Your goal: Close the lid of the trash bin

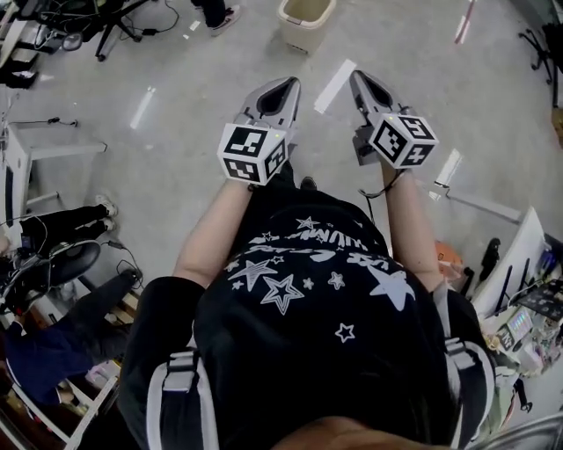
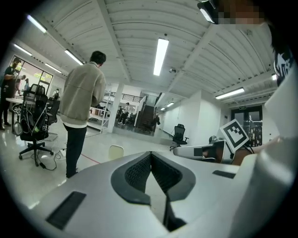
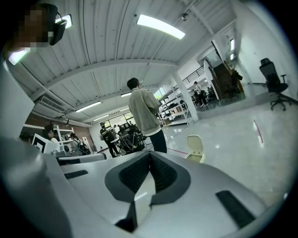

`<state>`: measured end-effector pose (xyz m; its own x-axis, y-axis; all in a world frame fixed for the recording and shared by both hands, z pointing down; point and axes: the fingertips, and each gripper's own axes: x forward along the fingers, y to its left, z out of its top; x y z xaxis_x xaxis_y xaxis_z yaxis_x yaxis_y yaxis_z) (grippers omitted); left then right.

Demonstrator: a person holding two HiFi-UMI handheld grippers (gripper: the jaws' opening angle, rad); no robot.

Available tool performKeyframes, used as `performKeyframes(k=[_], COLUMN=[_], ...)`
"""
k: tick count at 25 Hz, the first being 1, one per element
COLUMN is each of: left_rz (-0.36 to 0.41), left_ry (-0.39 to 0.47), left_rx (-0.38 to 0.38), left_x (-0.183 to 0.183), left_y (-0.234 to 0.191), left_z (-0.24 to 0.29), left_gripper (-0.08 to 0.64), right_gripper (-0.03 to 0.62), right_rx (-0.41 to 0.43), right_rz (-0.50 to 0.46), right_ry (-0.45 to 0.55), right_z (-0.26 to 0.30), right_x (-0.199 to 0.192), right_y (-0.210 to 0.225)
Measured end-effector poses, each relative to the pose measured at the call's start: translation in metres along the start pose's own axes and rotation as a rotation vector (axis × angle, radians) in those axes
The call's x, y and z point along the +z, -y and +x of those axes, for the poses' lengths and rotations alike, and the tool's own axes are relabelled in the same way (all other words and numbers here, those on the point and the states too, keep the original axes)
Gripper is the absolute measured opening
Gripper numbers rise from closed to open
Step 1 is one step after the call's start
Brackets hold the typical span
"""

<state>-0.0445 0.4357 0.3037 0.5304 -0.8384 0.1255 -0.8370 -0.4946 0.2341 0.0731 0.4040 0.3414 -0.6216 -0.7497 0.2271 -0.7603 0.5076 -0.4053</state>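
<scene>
Left gripper [image 1: 283,86], right gripper [image 1: 362,83]: fingers pressed together, nothing held. Trash bin [image 1: 306,19] well ahead of both fingers, lid [image 3: 195,142] raised.

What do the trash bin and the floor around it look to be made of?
The trash bin looks like cream moulded plastic, matte: smooth uniform walls, rounded corners, thin upright lid. The floor seems polished concrete or a sealed coating, grey and glossy: it mirrors light in the right gripper view. Neither is certain from here.
</scene>
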Motion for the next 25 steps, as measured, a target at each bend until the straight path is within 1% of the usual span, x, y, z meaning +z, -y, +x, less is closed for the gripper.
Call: performKeyframes(k=[8, 12, 16, 21, 25], left_rz=[-0.033, -0.028, -0.040, -0.044, -0.065], left_ry=[0.001, -0.013, -0.017, -0.025, -0.024], left_rx=[-0.042, -0.070, -0.087, -0.124, -0.140], left_x=[0.022, 0.033, 0.047, 0.062, 0.071], left_y=[-0.067, -0.102, -0.139, -0.174, -0.195], left_z=[0.058, 0.089, 0.114, 0.139, 0.154], left_gripper=[0.012, 0.012, 0.012, 0.012, 0.012], right_gripper=[0.006, 0.006, 0.006, 0.006, 0.006], right_rx=[-0.081, -0.114, -0.145, -0.190, -0.226], right_rz=[0.007, 0.023, 0.038, 0.042, 0.054], right_ry=[-0.006, -0.004, 0.003, 0.016, 0.028], right_z=[0.062, 0.102, 0.139, 0.173, 0.190], right_x=[0.025, 0.041, 0.057, 0.076, 0.087], right_y=[0.028, 0.042, 0.049, 0.057, 0.066])
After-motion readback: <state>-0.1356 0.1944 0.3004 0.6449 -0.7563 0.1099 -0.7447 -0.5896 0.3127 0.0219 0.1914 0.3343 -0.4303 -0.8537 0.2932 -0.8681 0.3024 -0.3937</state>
